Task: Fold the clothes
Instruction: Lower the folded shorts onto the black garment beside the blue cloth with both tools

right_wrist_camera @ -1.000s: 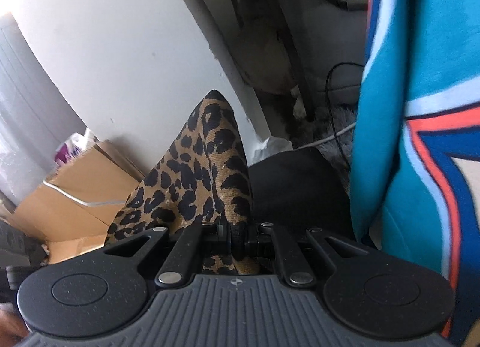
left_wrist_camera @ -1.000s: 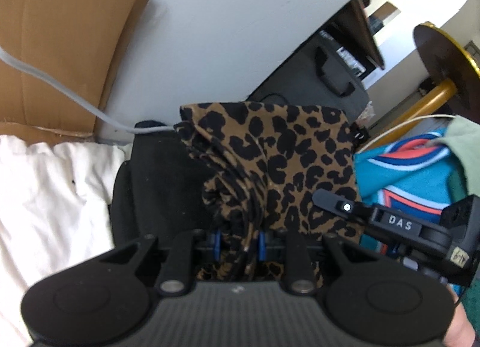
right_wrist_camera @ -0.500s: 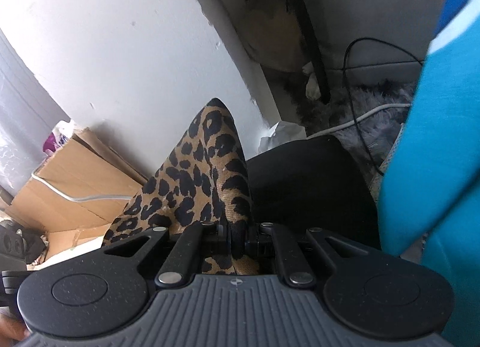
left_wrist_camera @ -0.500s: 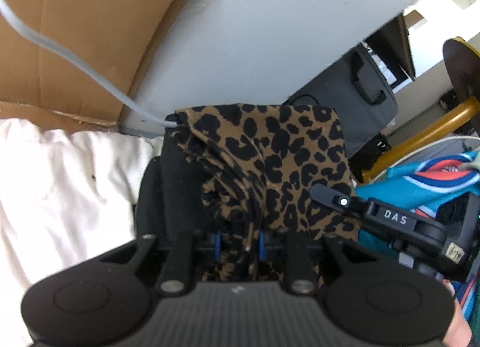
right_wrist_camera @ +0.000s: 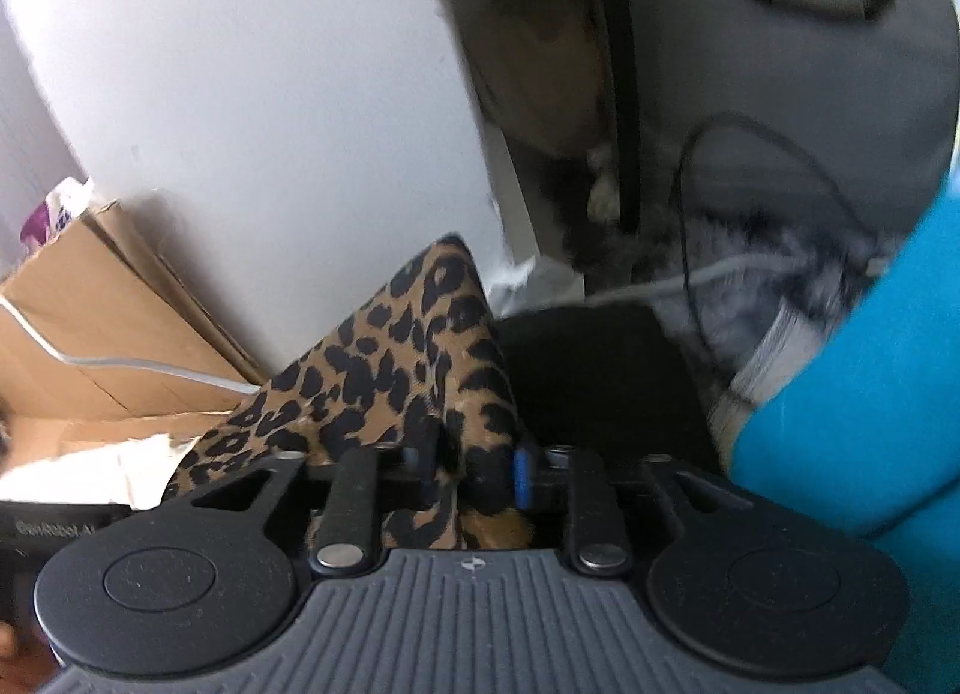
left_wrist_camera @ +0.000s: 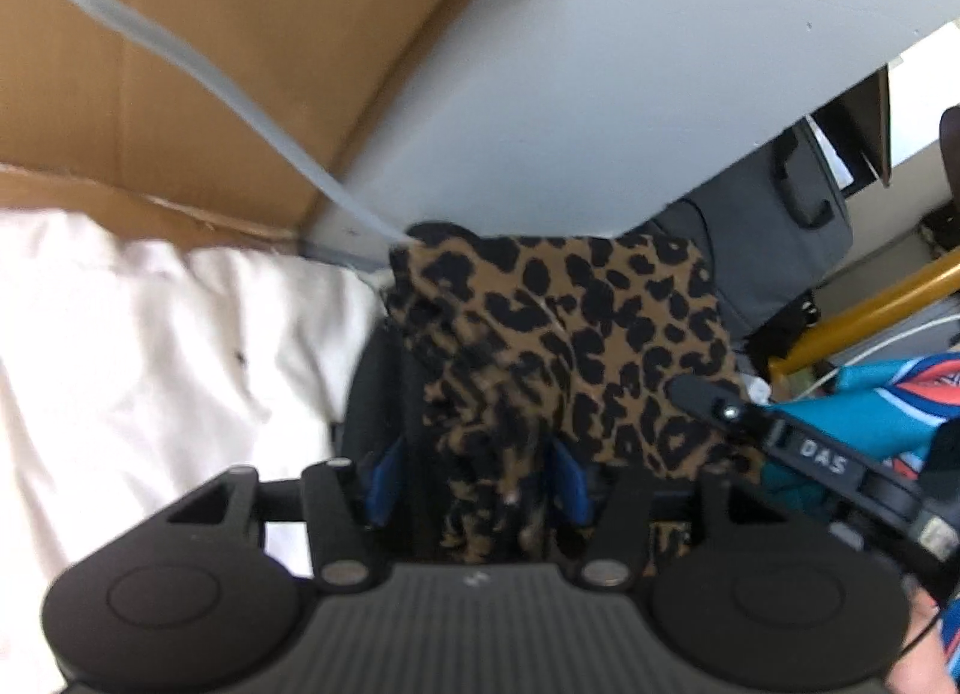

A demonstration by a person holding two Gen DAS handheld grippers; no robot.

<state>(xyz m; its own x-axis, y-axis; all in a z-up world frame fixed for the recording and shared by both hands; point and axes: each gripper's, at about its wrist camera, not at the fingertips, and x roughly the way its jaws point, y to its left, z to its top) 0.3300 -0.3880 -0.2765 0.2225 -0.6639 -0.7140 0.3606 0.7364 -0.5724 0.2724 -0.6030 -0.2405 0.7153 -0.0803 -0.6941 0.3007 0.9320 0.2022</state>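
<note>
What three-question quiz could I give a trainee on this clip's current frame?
1. True or false: both claws grip the same cloth.
2. What pattern is on the cloth?
3. What lies left of the cloth in the left wrist view: A) white sheet, B) red towel?

Key:
1. True: the left claw and right claw each pinch the leopard-print cloth.
2. Leopard print.
3. A, the white sheet.

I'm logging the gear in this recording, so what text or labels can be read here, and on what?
"DAS": white letters on the black arm of the right gripper, seen from the left wrist.
Pale lettering on the black device at the lower left of the right wrist view: too blurred to read.
Small tag on the right gripper's body: too small to read.
</note>
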